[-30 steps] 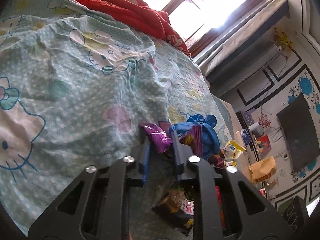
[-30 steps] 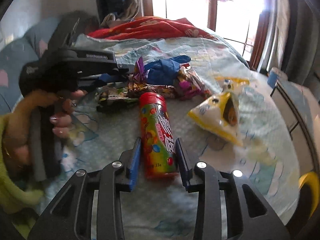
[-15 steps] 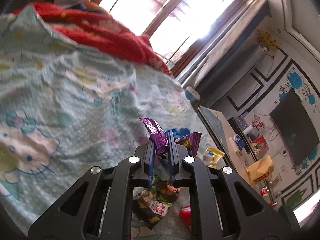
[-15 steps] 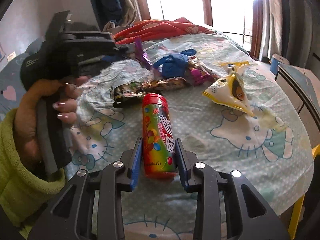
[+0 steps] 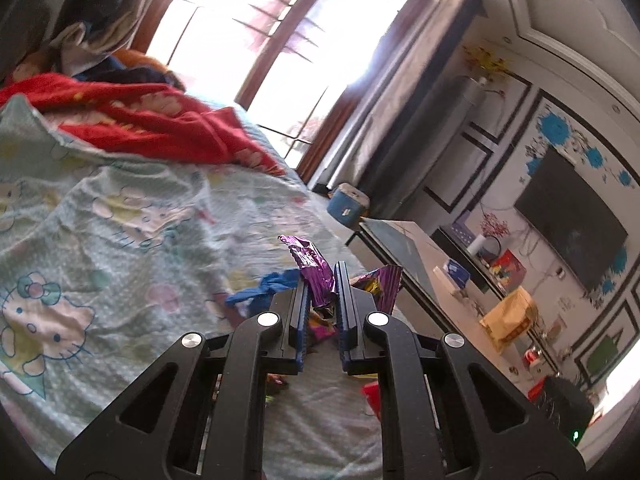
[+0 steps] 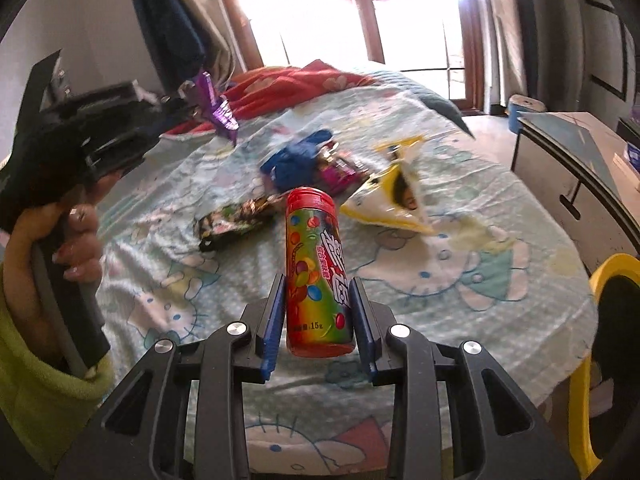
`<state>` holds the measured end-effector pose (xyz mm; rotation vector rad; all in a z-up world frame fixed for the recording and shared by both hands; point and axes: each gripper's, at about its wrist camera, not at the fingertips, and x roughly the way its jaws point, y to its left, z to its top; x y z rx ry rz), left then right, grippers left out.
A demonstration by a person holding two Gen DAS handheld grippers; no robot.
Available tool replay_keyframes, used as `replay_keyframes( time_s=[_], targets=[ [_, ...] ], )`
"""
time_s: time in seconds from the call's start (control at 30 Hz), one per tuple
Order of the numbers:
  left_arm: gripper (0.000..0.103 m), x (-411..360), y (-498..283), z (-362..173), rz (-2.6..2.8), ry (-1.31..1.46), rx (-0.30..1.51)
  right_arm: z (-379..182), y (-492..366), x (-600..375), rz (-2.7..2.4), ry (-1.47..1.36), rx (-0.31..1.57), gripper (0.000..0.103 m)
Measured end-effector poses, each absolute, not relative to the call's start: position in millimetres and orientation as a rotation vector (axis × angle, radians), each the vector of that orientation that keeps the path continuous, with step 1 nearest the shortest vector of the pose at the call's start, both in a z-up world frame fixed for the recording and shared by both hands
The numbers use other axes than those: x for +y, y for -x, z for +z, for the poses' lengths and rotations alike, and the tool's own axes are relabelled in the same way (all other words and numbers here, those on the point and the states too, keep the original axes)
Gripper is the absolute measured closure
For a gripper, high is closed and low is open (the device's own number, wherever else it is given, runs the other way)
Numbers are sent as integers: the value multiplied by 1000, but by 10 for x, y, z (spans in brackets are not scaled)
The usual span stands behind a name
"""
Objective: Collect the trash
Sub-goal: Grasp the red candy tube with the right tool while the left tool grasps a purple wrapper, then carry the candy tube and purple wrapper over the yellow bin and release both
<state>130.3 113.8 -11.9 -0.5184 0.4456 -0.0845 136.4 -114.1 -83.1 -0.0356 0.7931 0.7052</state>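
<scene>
The left gripper (image 5: 320,276) was clenched on a purple foil wrapper (image 5: 310,270), which stuck up from between its blue pads (image 5: 302,312) and was lifted clear of the bed (image 5: 120,208). From the right wrist view the same left gripper (image 6: 188,106) showed at the left edge, held up in a hand (image 6: 60,236) with a green sleeve (image 6: 36,376), the purple foil wrapper (image 6: 218,110) dangling from its tip above the bed's far left part, near the red blanket (image 6: 288,84).

The right gripper (image 6: 318,300) grasped a candy tube (image 6: 316,276) with a red cap, its lower half pinched between the two fingers (image 6: 274,312), the tube standing nearly upright and raised off the bed (image 6: 480,280).

The rest of the trash lay on the Hello Kitty sheet toward the middle of the bed, beyond the candy tube: a dark snack packet (image 6: 236,220) to the left, a blue crumpled bag (image 6: 298,160) further back with a magenta wrapper (image 6: 340,170) touching it, and a yellow-and-white packet (image 6: 394,196) to the right, nearer the bed's right edge. In the left wrist view the blue crumpled bag (image 5: 264,288) lay just left of the clamped fingers, and another purple packet (image 5: 380,284) just right of them.

A cabinet (image 6: 568,168) stood beside the bed's right edge, and a yellow-rimmed bin (image 6: 612,276) showed at the near right corner.
</scene>
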Motion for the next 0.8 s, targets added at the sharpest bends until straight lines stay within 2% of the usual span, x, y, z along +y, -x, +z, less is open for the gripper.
replay_keyframes(
  time_s=[0.8],
  targets=[
    [96,368,-1213,98,-247,406,438,-553,-1553,-1981,539,-93,704,73]
  ],
)
